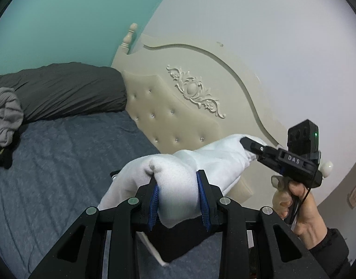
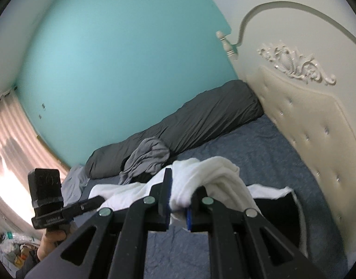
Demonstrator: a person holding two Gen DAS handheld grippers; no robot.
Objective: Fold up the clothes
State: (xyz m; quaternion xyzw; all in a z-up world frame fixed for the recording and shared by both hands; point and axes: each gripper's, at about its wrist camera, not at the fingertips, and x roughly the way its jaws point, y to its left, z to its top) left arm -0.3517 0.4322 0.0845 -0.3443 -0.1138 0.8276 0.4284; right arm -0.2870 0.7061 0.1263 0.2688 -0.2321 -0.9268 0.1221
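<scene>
White garment (image 1: 178, 174) lifted off bed (image 1: 61, 162), bunched, no fold made; left gripper (image 1: 178, 194) and right gripper (image 2: 179, 200) each clamp it; grey clothes (image 2: 147, 158) still unfolded

A white garment (image 1: 178, 181) with a black patch is seen over a blue-grey bed sheet (image 1: 61, 162). A dark grey duvet (image 2: 178, 125), a cream tufted headboard (image 1: 178, 116) and a turquoise wall (image 2: 119, 58) are shown.
</scene>
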